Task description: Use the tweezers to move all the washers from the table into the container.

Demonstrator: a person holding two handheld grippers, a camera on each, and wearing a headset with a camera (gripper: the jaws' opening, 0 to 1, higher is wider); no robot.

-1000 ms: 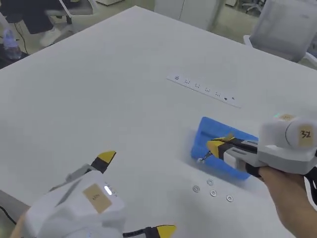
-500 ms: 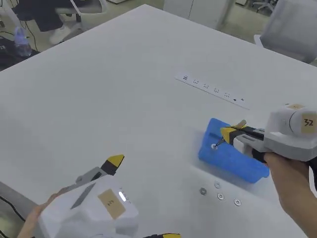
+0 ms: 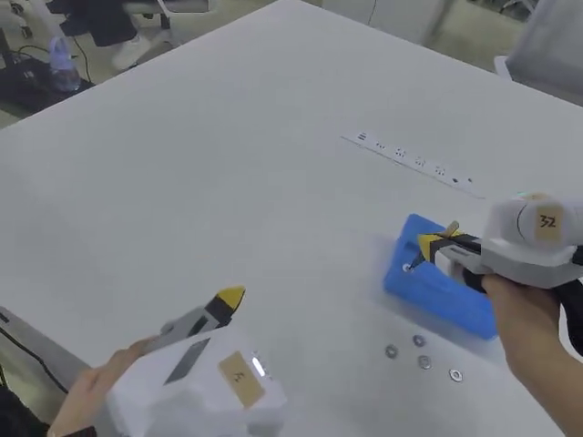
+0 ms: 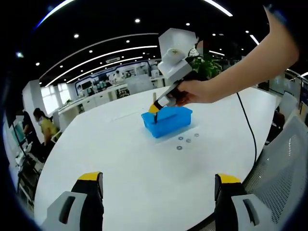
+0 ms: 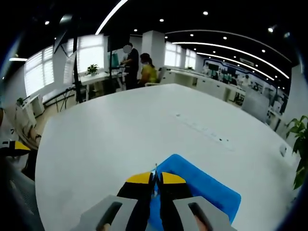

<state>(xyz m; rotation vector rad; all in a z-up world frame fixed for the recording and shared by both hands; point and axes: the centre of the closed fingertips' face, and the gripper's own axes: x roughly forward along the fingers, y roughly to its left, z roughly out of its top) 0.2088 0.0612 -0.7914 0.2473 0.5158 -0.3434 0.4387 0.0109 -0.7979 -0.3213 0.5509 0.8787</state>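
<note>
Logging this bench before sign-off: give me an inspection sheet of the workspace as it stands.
Surface: white tabletop with a flush socket strip.
Job's things: blue plastic container; four small metal washers on the table beside it; thin metal tweezers, tips over the container.
Clutter: nothing seen.
Grippers: left gripper open, holding nothing; right gripper shut on the tweezers.
Cables: black cable hanging below the person's arm.
Surroundings: grey mesh chair, potted plant, office desks with people.
</note>
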